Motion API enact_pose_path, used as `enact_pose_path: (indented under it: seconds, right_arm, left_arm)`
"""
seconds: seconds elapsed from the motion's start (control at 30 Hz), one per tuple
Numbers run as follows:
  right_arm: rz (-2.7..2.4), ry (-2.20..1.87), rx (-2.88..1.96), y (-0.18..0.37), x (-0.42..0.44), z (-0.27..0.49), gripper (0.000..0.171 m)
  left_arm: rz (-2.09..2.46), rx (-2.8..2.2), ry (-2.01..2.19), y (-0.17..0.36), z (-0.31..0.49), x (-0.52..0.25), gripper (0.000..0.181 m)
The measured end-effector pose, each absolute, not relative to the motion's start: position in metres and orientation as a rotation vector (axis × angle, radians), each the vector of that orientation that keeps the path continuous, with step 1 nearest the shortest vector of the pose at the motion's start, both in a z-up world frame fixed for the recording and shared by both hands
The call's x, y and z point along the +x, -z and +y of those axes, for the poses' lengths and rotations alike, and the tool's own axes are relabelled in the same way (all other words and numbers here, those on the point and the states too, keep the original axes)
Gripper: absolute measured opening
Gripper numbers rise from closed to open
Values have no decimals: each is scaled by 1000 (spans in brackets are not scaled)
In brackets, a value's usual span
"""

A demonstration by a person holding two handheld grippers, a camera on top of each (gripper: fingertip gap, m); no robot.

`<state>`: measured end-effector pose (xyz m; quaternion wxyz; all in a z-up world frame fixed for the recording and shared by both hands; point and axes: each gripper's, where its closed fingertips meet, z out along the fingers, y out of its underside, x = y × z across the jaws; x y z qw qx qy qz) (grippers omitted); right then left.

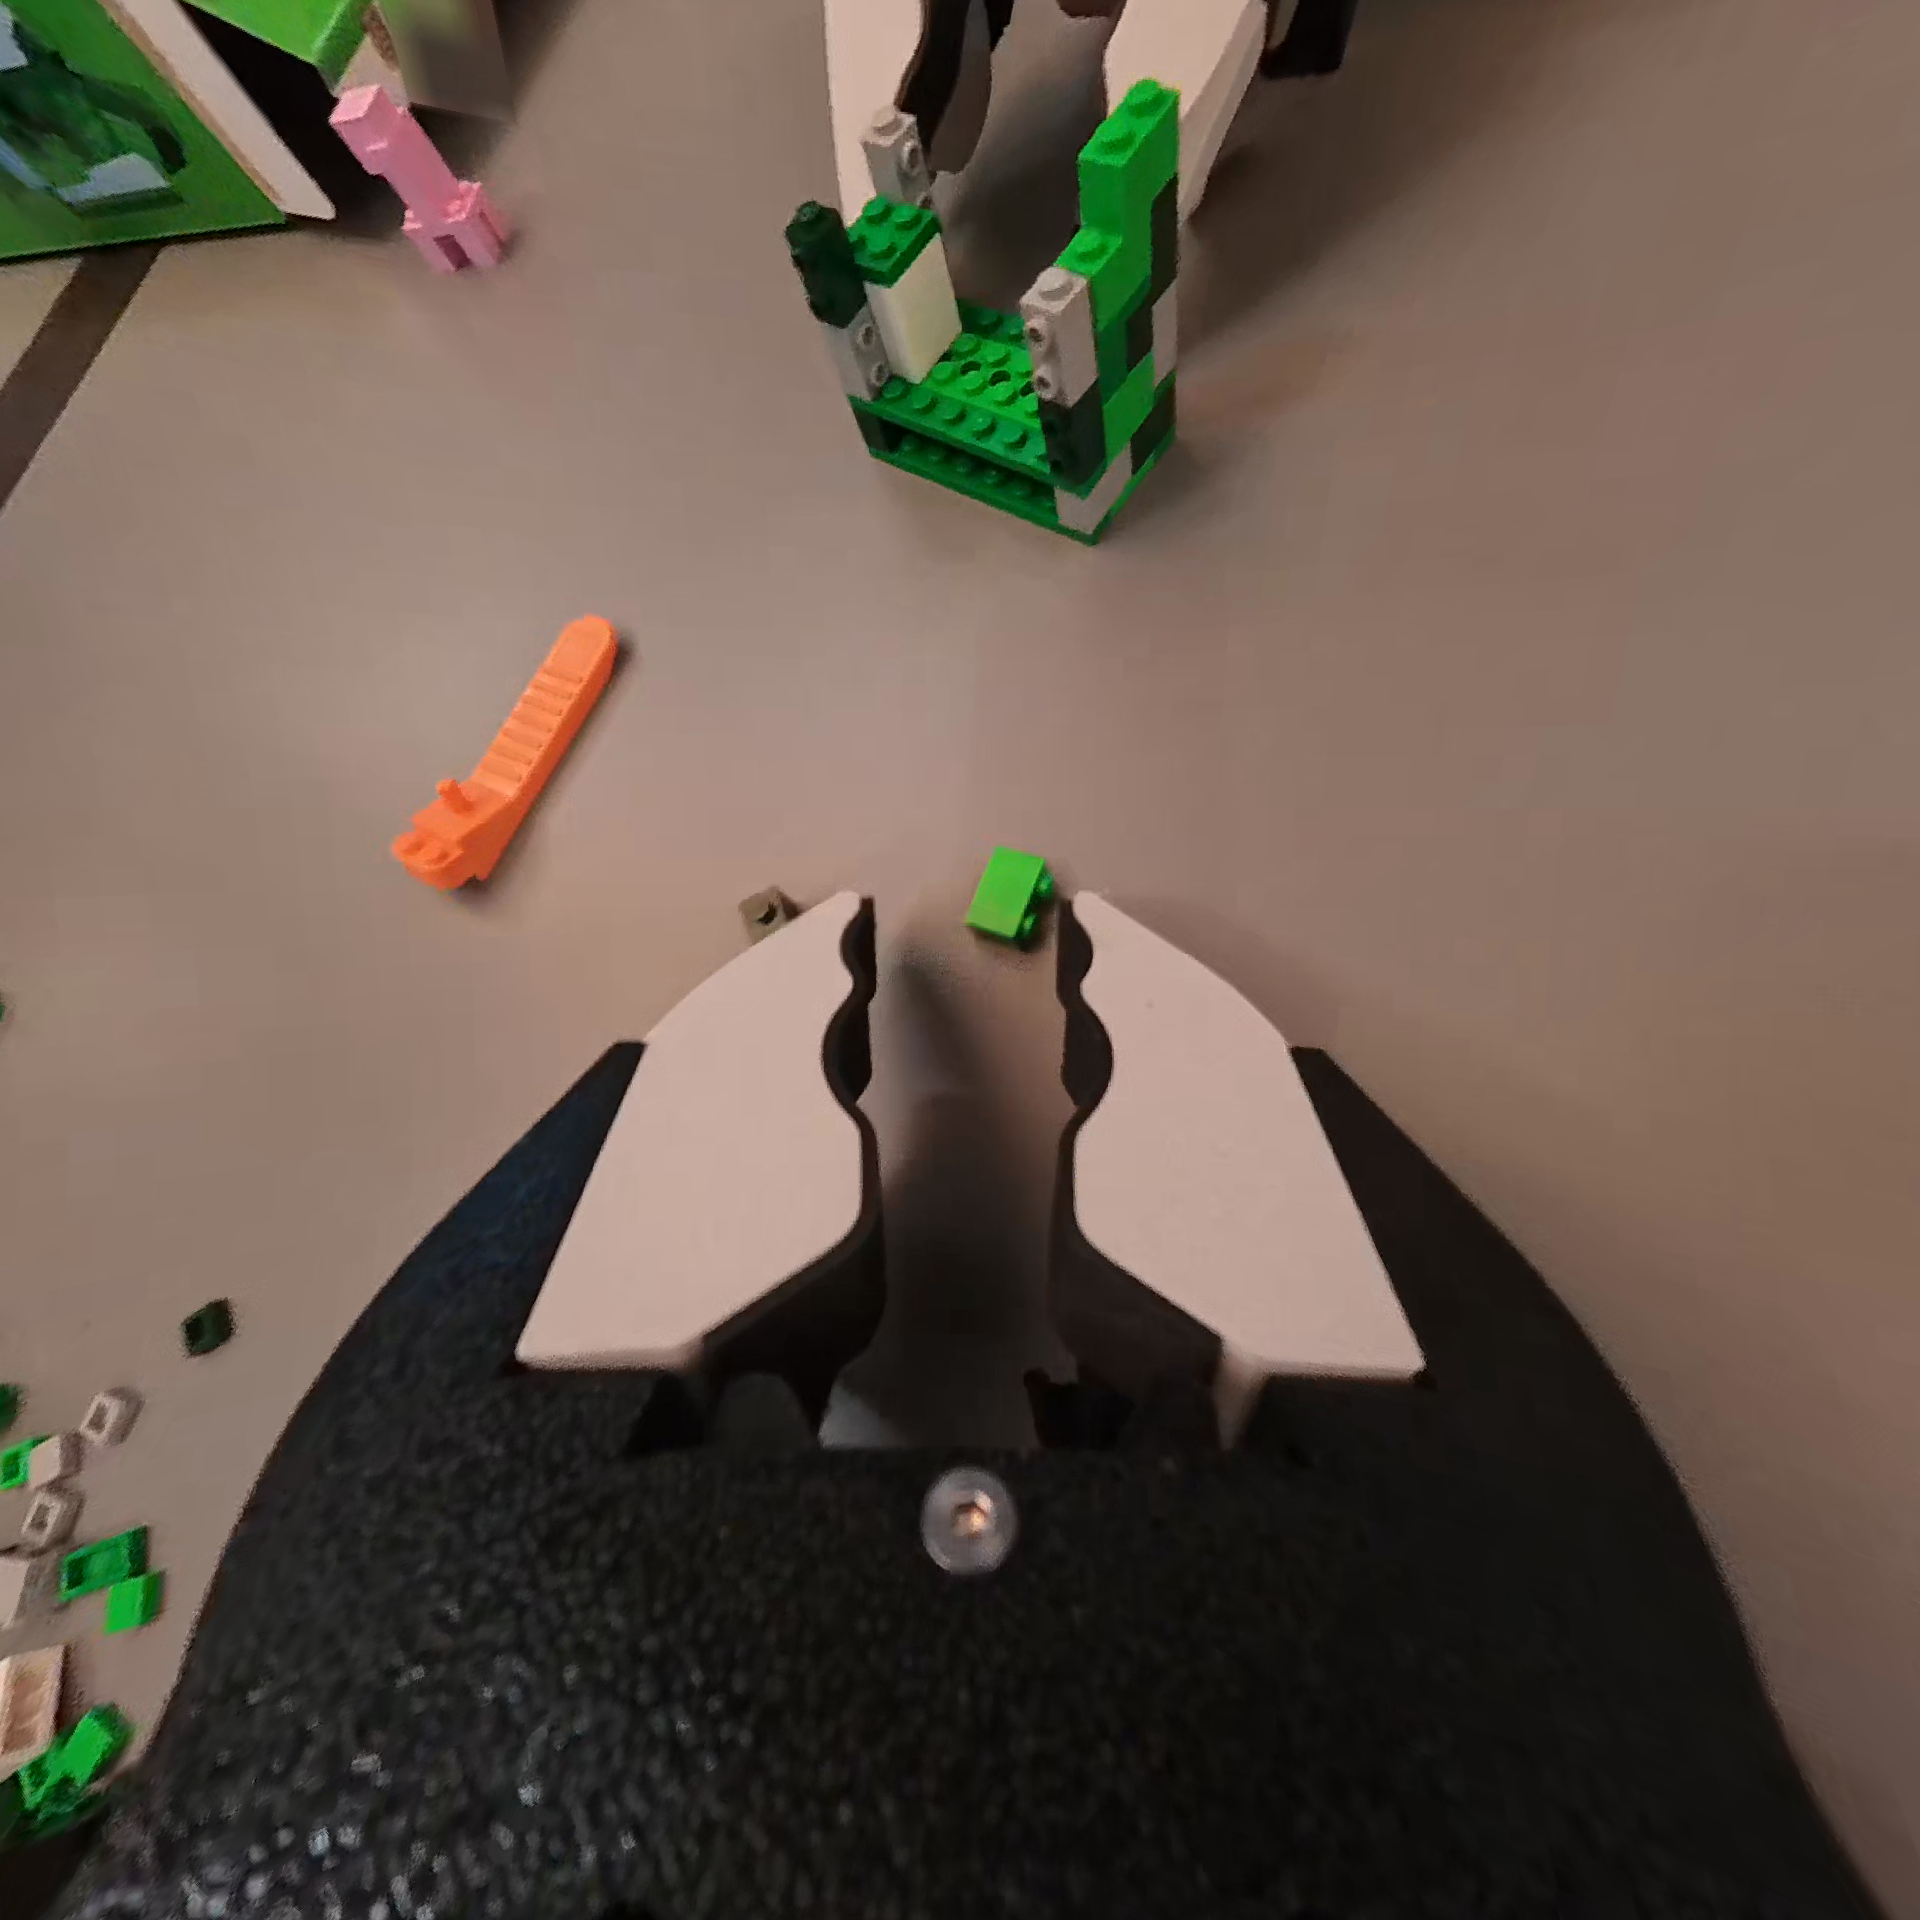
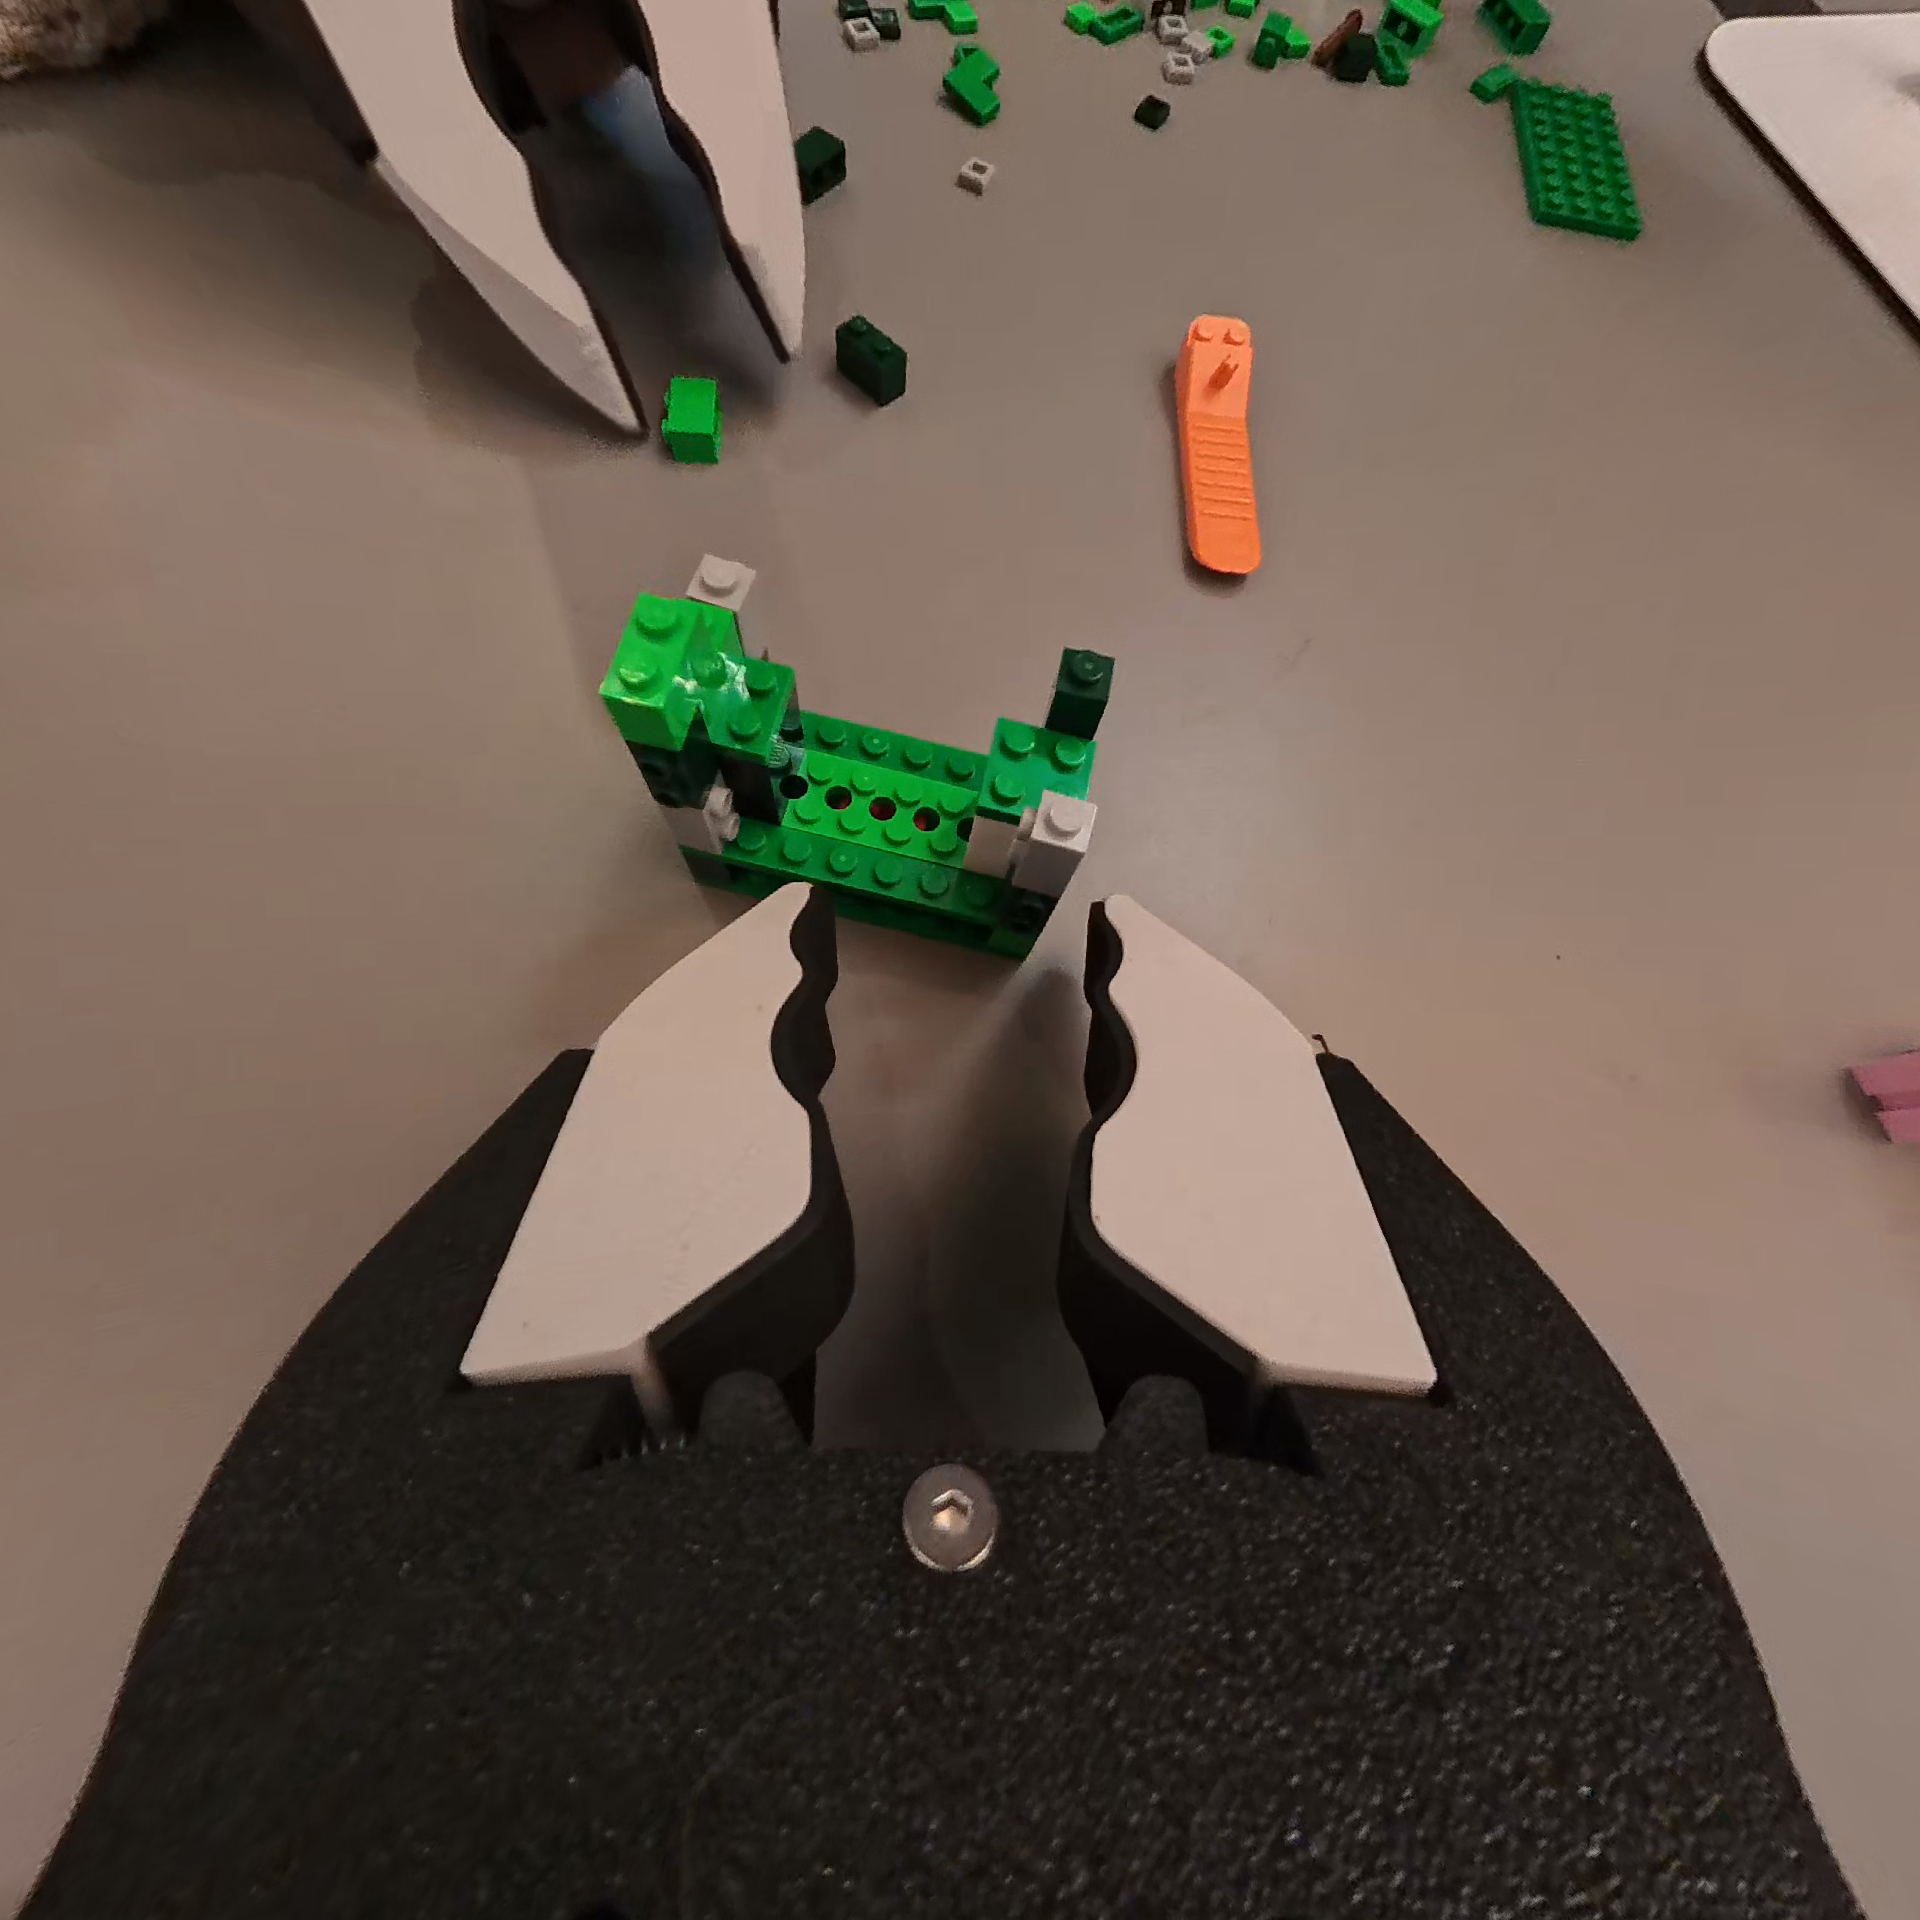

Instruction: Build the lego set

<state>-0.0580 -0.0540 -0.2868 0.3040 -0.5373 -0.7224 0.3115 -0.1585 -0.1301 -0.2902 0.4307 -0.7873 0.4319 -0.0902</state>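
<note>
The partly built green, dark green, white and grey lego model (image 2: 862,790) stands on the grey table; it also shows in the left wrist view (image 1: 1008,353). My right gripper (image 2: 956,914) is open and empty, its tips just short of the model's near edge, one on each side. In the left wrist view the right gripper (image 1: 1023,177) stands behind the model. My left gripper (image 1: 966,914) is open and empty. A small bright green brick (image 1: 1006,894) lies at its tips, nearer the right finger. The right wrist view shows this brick (image 2: 691,416) beside the left gripper (image 2: 707,379).
An orange brick separator (image 1: 509,758) lies left of the left gripper. A dark green brick (image 2: 871,358), a green plate (image 2: 1574,161) and several loose pieces (image 2: 1195,31) lie farther off. A pink figure (image 1: 426,177) and a green box (image 1: 104,125) sit at the far left. The left gripper's tips are roughly 12 cm from the right gripper's. From the left gripper's tips to the orange brick separator (image 1: 509,758) is close to 10 cm. It turns up in the right wrist view (image 2: 1211,423) as well.
</note>
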Motion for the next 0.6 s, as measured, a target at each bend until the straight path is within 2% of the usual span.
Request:
enact_pose_path:
  seconds: [0.17,0.3,0.6]
  right_arm:
    - [-1895,-847,-1435,285,-59,-53,44]
    - [-1873,-874,-1440,282,-59,-51,42]
    - [-1714,-849,-1462,270,-64,-33,39]
  left_arm:
    - [879,-1980,131,272,-114,-186,24]
    - [676,-1959,214,250,-107,-202,22]
    - [790,-2042,10,282,-99,-194,19]
